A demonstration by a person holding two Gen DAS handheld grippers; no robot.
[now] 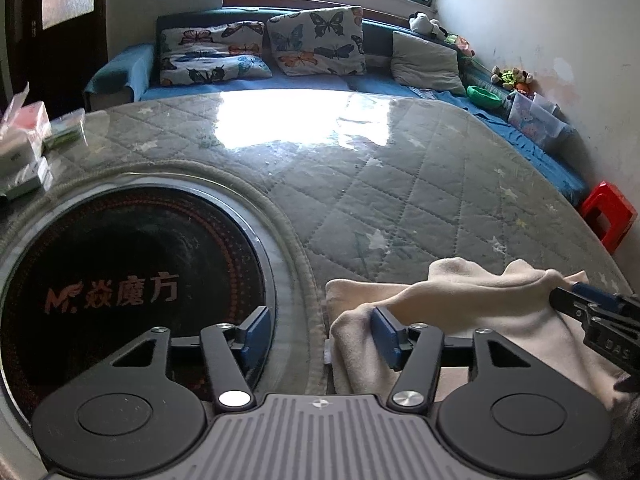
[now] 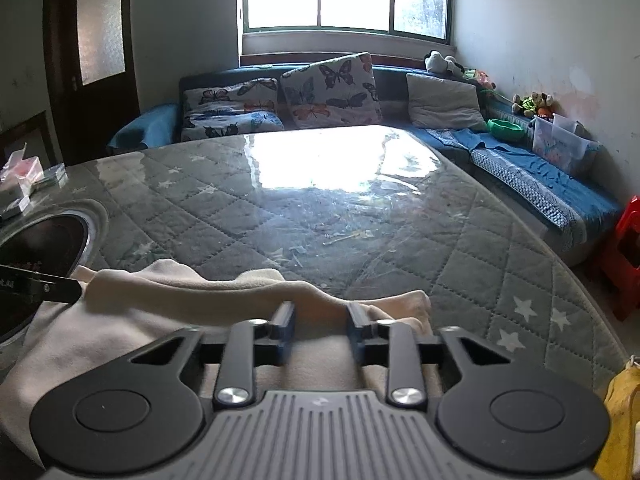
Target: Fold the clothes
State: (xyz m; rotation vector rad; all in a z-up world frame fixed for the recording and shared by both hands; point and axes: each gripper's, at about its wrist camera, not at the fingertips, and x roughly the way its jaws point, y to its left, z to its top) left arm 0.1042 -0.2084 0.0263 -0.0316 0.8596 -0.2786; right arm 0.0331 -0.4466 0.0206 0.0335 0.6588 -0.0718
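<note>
A cream garment (image 1: 460,300) lies bunched at the near edge of the quilted table (image 1: 380,184). My left gripper (image 1: 320,330) is open, its right pad against the garment's left edge and its left pad over the black cooktop. My right gripper (image 2: 320,330) is open, its jaws straddling a raised fold of the garment (image 2: 200,312) without closing on it. The right gripper also shows at the right of the left wrist view (image 1: 592,312), by the cloth's right end. The left gripper's tip shows at the left of the right wrist view (image 2: 40,288).
A round black cooktop (image 1: 120,280) is set into the table at the left. Boxes and packets (image 1: 28,140) sit at the far left. A blue sofa with butterfly cushions (image 1: 312,40) runs behind the table. A red stool (image 1: 608,216) stands at the right. Something yellow (image 2: 620,412) is at the near right.
</note>
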